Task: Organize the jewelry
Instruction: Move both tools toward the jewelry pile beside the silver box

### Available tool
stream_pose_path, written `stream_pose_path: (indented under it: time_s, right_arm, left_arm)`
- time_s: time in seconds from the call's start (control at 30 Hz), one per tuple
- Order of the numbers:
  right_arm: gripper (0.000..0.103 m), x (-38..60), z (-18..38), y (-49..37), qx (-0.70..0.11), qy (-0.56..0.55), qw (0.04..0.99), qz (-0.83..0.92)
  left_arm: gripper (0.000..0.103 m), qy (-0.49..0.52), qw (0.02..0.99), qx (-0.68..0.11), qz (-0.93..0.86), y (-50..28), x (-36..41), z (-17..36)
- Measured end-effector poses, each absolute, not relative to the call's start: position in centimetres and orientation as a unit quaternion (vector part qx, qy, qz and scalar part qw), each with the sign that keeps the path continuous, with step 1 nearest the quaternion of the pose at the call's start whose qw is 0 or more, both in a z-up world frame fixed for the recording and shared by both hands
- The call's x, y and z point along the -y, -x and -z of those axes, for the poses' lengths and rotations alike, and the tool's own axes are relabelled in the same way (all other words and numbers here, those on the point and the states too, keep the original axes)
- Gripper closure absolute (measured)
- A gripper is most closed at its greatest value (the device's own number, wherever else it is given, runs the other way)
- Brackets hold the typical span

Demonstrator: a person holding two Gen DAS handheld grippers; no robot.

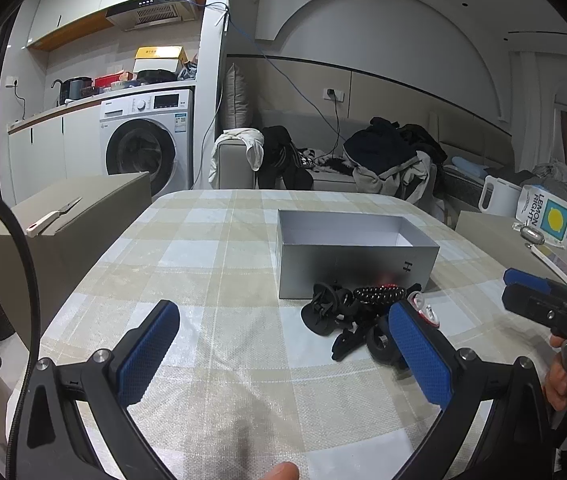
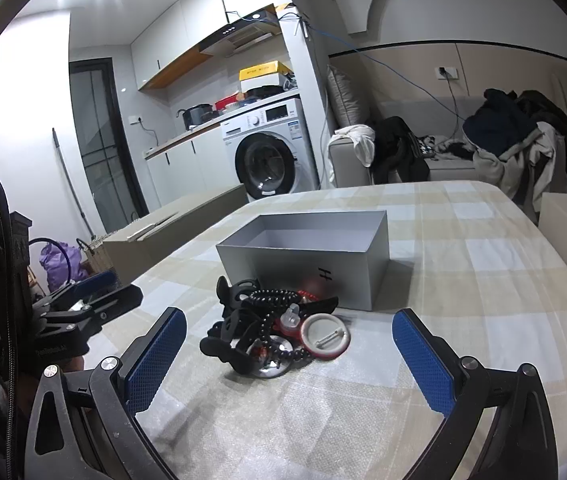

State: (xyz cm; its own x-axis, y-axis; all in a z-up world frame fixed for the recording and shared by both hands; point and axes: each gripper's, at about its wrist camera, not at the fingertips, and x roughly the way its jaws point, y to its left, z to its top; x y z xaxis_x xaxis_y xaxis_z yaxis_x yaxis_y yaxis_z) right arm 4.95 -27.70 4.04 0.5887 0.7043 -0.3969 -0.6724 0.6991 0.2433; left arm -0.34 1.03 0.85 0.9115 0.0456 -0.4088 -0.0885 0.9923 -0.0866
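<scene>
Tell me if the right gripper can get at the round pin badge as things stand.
Probably yes. The right gripper is open, the pin badge lies at the pile's near edge between its fingers, with only bare tablecloth in front.

Both wrist views low toward box (image 1: 357, 256)

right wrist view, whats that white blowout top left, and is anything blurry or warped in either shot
Right wrist view: ceiling-light glare washes out the wall at top left; a smudged patch blurs the grey box front, above the jewelry pile. Left wrist view: even light, the same smudge on the box. Both views: fisheye bends the tablecloth lines and darkens the corners.
</scene>
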Motion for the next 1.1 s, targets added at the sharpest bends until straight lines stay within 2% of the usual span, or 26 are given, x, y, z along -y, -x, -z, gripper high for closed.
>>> stream_pose_path:
  time_s: [0.33, 0.57, 0.93, 1.1]
  right_arm:
    - [0.000, 27.6, -4.1, -5.2, -0.253, -0.023, 0.892, -0.373]
    - [0.000, 27.5, -4.7, -5.7, -0.282, -0.022, 0.885, -0.371]
    - [0.000, 26.7, -4.1, -6.7, -0.311, 0.026, 0.876, -0.367]
    - [0.000, 26.9, -4.1, -7.2, -0.313, 0.033, 0.883, -0.348]
  left_arm:
    - [0.001, 0.053, 0.980, -0.188, -0.034, 0.5, -1.2, -1.4]
    - [0.001, 0.045, 0.972, -0.230, -0.011, -0.4, -0.4, -1.1]
    - [0.001, 0.055, 0.966, -0.252, 0.029, -0.7, 0.0, -1.2]
    - [0.001, 0.030, 0.964, -0.264, 0.023, -1.2, 1.1, -1.1]
